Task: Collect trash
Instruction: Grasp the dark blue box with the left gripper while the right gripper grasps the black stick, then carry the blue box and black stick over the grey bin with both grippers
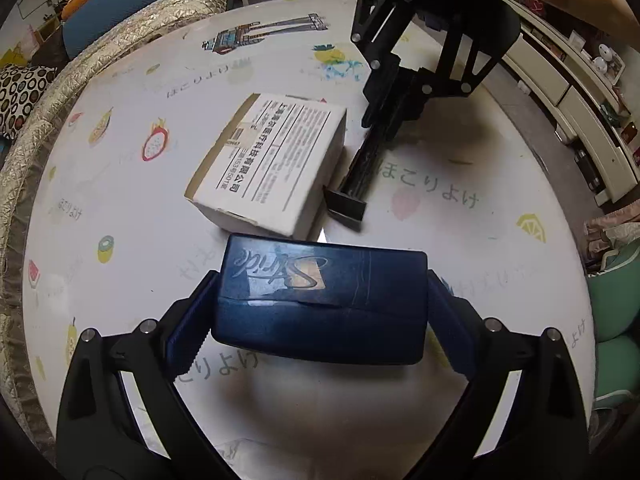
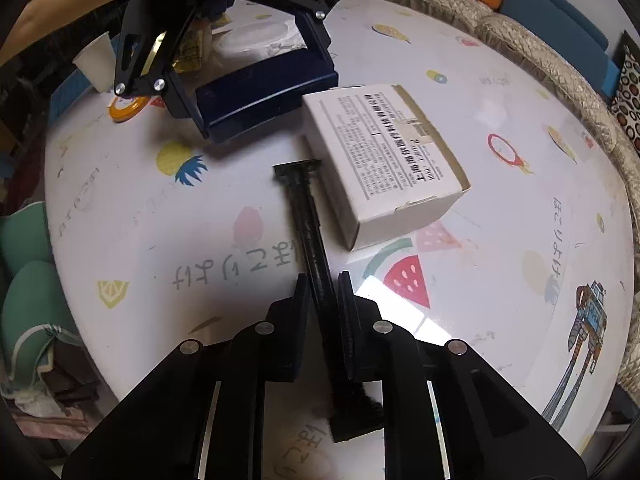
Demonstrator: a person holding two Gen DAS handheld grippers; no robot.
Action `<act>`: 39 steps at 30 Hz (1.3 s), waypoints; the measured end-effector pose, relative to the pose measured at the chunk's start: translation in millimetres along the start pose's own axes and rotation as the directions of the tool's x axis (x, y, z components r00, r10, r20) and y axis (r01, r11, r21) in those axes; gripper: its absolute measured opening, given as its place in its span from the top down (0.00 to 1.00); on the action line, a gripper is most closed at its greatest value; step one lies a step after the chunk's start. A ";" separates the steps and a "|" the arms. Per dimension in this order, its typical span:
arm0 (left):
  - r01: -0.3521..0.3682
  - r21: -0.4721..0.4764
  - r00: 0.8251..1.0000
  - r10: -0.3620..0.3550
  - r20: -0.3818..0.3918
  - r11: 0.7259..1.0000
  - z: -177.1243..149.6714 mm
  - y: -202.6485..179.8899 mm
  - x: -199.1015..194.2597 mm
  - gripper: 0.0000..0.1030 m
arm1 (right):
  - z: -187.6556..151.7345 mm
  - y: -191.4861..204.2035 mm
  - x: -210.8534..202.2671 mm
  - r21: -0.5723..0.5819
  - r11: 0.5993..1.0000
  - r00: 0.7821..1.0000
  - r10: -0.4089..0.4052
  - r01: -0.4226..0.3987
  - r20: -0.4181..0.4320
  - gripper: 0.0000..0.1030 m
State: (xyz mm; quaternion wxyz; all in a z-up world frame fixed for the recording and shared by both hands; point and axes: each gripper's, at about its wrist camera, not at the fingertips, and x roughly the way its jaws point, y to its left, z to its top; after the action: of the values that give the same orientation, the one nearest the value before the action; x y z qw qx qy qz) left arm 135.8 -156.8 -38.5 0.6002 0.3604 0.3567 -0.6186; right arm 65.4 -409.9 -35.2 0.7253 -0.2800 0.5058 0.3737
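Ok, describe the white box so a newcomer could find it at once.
Start at the round fruit-print table. Near its middle lies the white box, between the dark blue case in the left gripper and a thin black stick. It alone is pale, with black print.

Dark blue box (image 1: 320, 300) up off the counter, white box (image 1: 272, 164) lying flat beside long black stick (image 2: 308, 220).

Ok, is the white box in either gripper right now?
No. The white box lies free on the table; the left gripper holds the blue case, the right gripper the black stick.
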 end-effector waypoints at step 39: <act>-0.104 0.225 0.983 0.066 0.170 0.969 133.8 -268.8 -78.3 0.09 | -191.6 186.3 -225.6 0.242 0.957 0.978 -0.185 0.158 0.094 0.88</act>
State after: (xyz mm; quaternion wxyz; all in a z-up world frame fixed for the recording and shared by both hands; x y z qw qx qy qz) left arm -133.7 -229.0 97.2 0.6066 0.3922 0.2160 -0.6569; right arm -235.9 -513.5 108.8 0.8109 -0.2138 0.4771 0.2629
